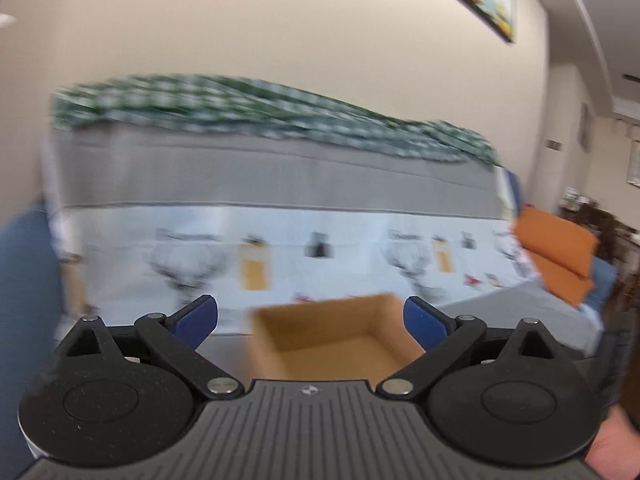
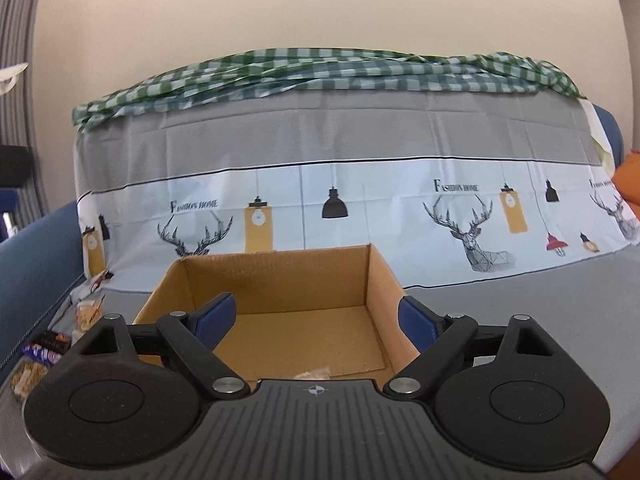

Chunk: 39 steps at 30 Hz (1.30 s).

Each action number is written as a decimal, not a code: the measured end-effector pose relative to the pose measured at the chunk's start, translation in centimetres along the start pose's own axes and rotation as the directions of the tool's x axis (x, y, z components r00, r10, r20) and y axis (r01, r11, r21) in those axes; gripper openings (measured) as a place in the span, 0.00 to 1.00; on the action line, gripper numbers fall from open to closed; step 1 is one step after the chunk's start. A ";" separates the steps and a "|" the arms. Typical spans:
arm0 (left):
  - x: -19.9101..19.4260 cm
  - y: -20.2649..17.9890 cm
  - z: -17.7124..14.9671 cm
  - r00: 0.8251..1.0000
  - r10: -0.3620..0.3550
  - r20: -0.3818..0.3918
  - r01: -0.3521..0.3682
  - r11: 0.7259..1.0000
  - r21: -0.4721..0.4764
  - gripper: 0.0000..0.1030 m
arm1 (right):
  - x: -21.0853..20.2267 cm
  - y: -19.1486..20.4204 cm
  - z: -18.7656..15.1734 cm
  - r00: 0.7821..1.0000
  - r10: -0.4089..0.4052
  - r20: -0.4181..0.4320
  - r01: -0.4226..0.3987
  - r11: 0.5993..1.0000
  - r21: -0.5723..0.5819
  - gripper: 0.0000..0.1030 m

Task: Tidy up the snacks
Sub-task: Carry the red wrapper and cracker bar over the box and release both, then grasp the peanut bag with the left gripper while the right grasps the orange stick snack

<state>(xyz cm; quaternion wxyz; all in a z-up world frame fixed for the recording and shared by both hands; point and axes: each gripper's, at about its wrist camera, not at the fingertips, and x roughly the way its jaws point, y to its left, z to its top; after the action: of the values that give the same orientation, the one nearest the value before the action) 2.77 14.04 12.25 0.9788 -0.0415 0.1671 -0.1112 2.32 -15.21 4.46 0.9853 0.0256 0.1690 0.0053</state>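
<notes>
The box point(image 2: 280, 316) sits open-topped on the grey sofa seat, directly ahead of both grippers, presumably set there to collect the snacks; a small pale packet point(image 2: 314, 373) lies on its floor at the near edge. The right gripper point(image 2: 316, 320) hangs over the box with jaws spread and nothing between them, which reads as released above the drop spot. The left gripper point(image 1: 311, 320) is likewise wide and empty, the box point(image 1: 332, 340) ahead of it; its view is blurred. More snacks point(image 2: 40, 352) lie loose to the left beside the blue armrest point(image 2: 36, 260), probably next to fetch. A printed cover point(image 2: 360, 208) drapes the backrest, with a checked cloth point(image 2: 320, 68) on top.
</notes>
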 end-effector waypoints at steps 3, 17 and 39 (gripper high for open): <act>-2.4 6.9 1.0 0.986 0.158 0.046 -0.159 0.987 0.034 0.98 | -0.3 0.8 -0.3 1.000 0.017 0.008 -0.016 0.999 -0.032 0.86; -2.3 26.1 1.1 0.898 0.437 -0.057 -0.435 0.899 0.044 0.98 | -1.9 7.2 -0.5 0.983 0.176 0.062 -0.165 0.975 -0.150 0.86; 3.2 13.1 -12.3 0.860 0.376 -0.345 -0.452 0.875 -0.172 0.49 | 5.9 25.9 -6.9 0.887 0.373 -0.273 -0.444 0.850 -0.282 0.68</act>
<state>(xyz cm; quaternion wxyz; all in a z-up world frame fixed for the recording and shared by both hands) 4.24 25.50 -1.83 0.9295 -0.1085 0.3314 0.1202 5.55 11.06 -2.70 0.9276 -0.1083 0.2582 0.2471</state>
